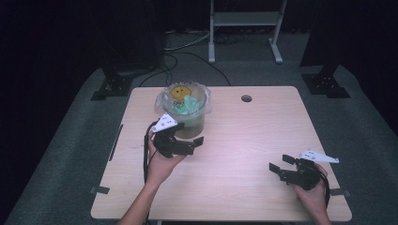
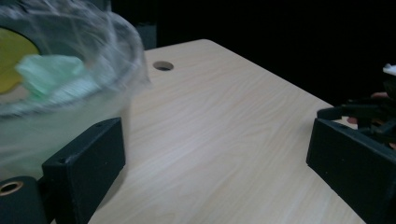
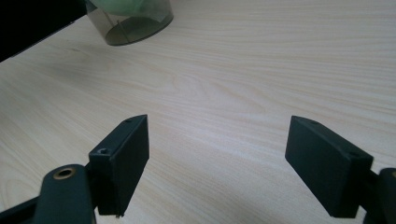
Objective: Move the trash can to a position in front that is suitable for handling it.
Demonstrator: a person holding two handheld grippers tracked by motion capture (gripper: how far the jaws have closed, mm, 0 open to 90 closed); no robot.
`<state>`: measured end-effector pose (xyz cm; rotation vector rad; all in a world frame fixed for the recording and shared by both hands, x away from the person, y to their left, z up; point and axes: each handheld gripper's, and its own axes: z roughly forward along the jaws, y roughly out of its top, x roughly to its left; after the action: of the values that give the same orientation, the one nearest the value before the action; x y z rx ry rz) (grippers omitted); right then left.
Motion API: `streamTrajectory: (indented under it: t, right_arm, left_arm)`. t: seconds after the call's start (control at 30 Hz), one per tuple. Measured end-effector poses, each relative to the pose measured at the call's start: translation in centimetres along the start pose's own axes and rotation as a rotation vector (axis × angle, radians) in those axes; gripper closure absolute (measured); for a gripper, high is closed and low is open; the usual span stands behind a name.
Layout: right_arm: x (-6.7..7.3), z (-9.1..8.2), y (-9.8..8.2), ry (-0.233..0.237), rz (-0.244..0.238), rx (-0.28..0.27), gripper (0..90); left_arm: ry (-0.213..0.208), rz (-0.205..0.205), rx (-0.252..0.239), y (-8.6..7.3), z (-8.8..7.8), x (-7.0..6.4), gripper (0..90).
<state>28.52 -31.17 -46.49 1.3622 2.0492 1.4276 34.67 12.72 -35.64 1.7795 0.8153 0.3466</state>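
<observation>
Just beside the lined bin, toward the desk's far edge, the left hand-held gripper is held with jaws wide apart, probably ready to grasp it. Near the right edge, the right hand-held gripper is kept wide too, empty.

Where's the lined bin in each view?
High view: bin, back centre-left, beside the left gripper.
Left gripper view: bin, upper left, by the near jaw.
Right gripper view: bin base, top left edge.
Shared landmark: green wad inside.
</observation>
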Motion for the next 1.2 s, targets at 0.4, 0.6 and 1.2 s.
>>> streamTrajectory:
  t: [0.4, 0.6, 1.2]
  right_arm:
    - [0.0, -0.1, 0.2, -0.005, -0.008, -0.004, 20.8]
    - [0.0, -0.2, 0.2, -0.006, -0.009, -0.008, 20.8]
    - [0.1, 0.0, 0.1, 0.008, -0.009, 0.001, 20.8]
  left_arm:
    - [0.135, -0.053, -0.024, 2.7, -1.2, 3.2, 3.4]
    - [0.193, -0.078, -0.025, 3.9, -1.1, 5.0, 3.4]
    - [0.318, -0.208, 0.023, 3.3, 1.1, 10.0, 6.7]
